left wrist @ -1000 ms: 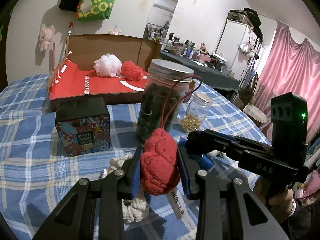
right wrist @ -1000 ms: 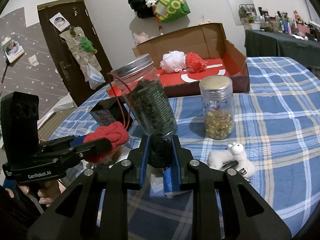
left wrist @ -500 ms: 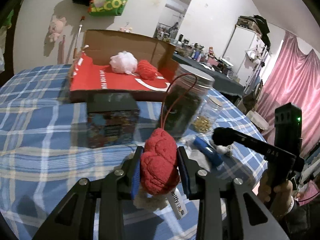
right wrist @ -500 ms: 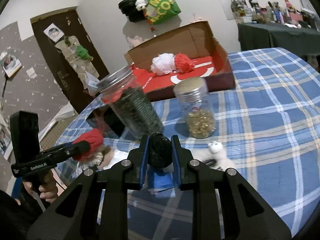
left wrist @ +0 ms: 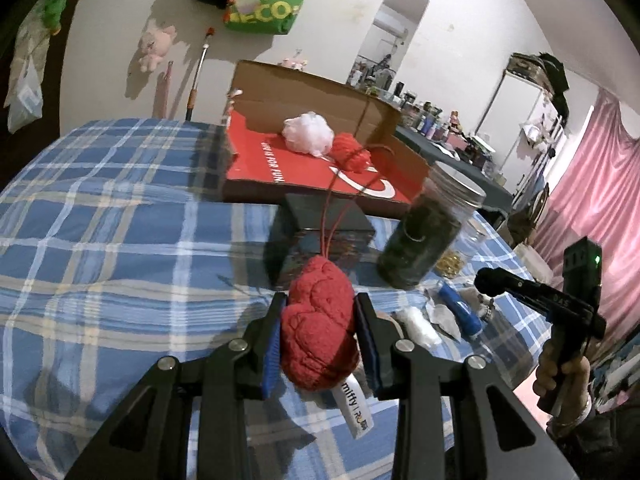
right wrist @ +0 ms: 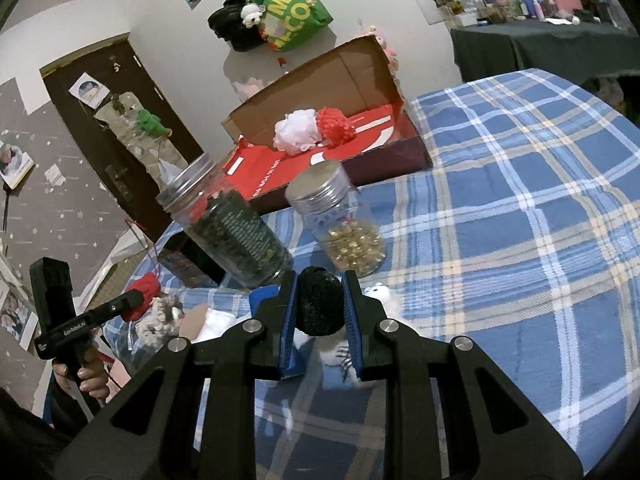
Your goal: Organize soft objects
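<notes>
Red knitted yarn, a plush lump (left wrist: 320, 328) with a white tag, sits clamped in our left gripper (left wrist: 318, 330) above the blue plaid tablecloth (left wrist: 120, 248). Our right gripper (right wrist: 320, 306) pinches a black spongy ball (right wrist: 320, 304), near the open red-lined cardboard box (right wrist: 280, 168).

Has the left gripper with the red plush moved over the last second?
Yes. In its own view the left gripper, shut on the red plush, has swung left: the dark jar slid from centre to the right.
</notes>
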Demonstrator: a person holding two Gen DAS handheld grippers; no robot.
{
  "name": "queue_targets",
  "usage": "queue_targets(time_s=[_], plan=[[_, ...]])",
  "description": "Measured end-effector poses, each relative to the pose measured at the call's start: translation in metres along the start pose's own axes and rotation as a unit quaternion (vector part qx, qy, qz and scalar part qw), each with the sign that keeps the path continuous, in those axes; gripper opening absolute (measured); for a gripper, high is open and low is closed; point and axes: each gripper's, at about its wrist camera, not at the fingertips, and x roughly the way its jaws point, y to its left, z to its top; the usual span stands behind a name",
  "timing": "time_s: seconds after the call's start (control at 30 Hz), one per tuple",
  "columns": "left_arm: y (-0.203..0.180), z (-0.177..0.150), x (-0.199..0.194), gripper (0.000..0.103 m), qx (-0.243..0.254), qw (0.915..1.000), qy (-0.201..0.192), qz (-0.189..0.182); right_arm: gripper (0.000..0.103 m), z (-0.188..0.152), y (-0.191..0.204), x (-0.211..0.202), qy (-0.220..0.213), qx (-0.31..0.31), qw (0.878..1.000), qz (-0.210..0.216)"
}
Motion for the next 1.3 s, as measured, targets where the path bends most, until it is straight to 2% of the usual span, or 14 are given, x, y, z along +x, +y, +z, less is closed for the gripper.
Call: queue_targets(time_s=[0.23, 0.57, 0.77, 1.1, 1.3], plan=[[0.016, 0.006, -0.005, 0.035, -0.025, 0.9996, -0.002, -0.013, 0.021, 0.003, -0.002, 0.000, 0.000, 0.001, 1.000, -0.001], [0.035, 0.017, 0.002, 0.035, -0.020, 0.9990, 0.008, 0.039, 0.021, 0.012, -0.012, 0.000, 0.005, 0.005, 1.000, -0.022], [0.043, 0.029, 0.017, 0.035, -0.006, 0.9988, 0.019, 0.045, 0.021, 0.025, -0.025, 0.003, 0.010, 0.012, 0.999, -0.036], [0.052, 0.055, 0.040, 0.035, 0.016, 0.9990, 0.029, 0.031, 0.021, 0.062, -0.034, 0.015, 0.014, -0.014, 0.998, -0.058], [0.050, 0.066, 0.050, 0.035, 0.038, 0.9985, 0.035, 0.018, 0.021, 0.080, -0.035, 0.027, 0.019, -0.027, 0.998, -0.052]])
